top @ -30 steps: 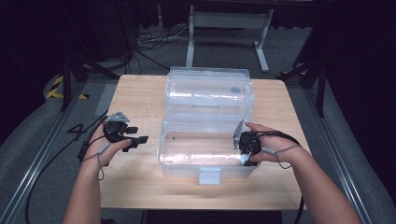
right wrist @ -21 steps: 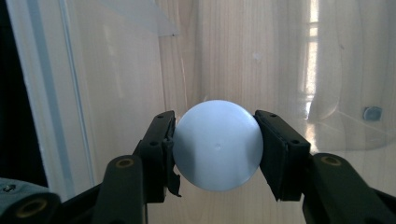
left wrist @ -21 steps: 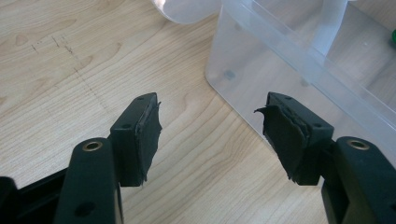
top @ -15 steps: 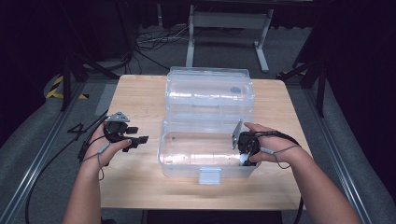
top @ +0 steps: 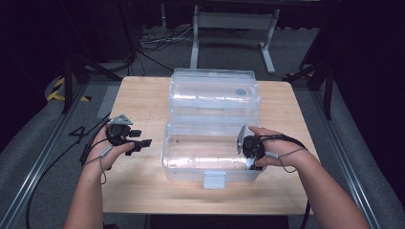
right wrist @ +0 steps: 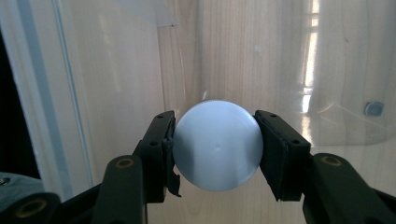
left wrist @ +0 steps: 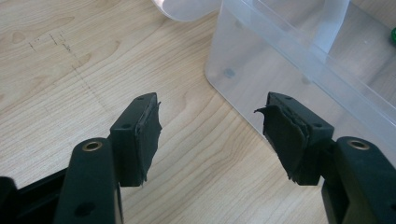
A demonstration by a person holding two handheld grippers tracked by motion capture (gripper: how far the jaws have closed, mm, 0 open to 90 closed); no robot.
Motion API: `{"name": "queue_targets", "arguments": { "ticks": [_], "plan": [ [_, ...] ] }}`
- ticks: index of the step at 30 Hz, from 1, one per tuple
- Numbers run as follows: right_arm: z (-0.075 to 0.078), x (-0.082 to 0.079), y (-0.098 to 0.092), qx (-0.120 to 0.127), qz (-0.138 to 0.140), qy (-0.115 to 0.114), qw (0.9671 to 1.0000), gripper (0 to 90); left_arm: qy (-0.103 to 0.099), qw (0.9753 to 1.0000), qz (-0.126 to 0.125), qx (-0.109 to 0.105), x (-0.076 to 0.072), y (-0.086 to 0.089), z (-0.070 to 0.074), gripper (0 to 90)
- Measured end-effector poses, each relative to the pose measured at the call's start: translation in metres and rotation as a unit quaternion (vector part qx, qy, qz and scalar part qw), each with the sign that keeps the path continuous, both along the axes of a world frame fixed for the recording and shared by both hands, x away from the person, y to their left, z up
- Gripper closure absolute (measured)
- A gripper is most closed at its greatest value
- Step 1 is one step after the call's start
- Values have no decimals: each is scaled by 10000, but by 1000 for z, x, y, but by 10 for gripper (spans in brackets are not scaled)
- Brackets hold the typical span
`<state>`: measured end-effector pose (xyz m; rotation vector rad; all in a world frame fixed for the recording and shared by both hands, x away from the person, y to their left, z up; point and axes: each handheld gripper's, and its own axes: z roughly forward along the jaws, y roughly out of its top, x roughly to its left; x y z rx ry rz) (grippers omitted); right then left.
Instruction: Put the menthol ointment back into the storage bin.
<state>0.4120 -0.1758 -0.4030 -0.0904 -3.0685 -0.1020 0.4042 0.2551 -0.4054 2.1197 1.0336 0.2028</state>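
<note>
A clear plastic bin [top: 177, 157] stands open on the wooden table [top: 143, 95], its lid [top: 215, 90] folded back behind it. My right gripper [top: 249, 158] reaches down inside the bin at its right end. In the right gripper view, the right gripper [right wrist: 215, 145] is shut on a round white cap [right wrist: 217, 140], held just over the bin's clear floor. My left gripper [top: 139, 138] hovers over the table left of the bin. The left gripper [left wrist: 212, 126] is open with nothing between its jaws, and the bin's corner [left wrist: 243, 70] lies just ahead of it.
A white latch [top: 214, 180] hangs at the bin's front edge. A small grey dot [top: 241, 91] shows on the lid. A bit of something green [left wrist: 393, 35] sits at the top right edge of the left gripper view. Cables and a metal frame [top: 234, 21] lie on the floor beyond the table.
</note>
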Motion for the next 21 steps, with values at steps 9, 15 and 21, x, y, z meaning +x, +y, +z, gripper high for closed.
{"name": "queue_targets", "arguments": {
  "ticks": [9, 15, 21],
  "plan": [
    [0, 1, 1, -64, 30, 23, 10000, 506, 11, 10000, -2, -15, 0, 0, 0, 371],
    [0, 1, 0, -56, 8, 74, 10000, 504, 4, 10000, -2, -4, 0, 1, 0, 371],
    [1, 1, 0, -17, 18, 156, 9999, 504, 18, 10000, -9, -9, 0, 1, 0, 370]
  ]
}}
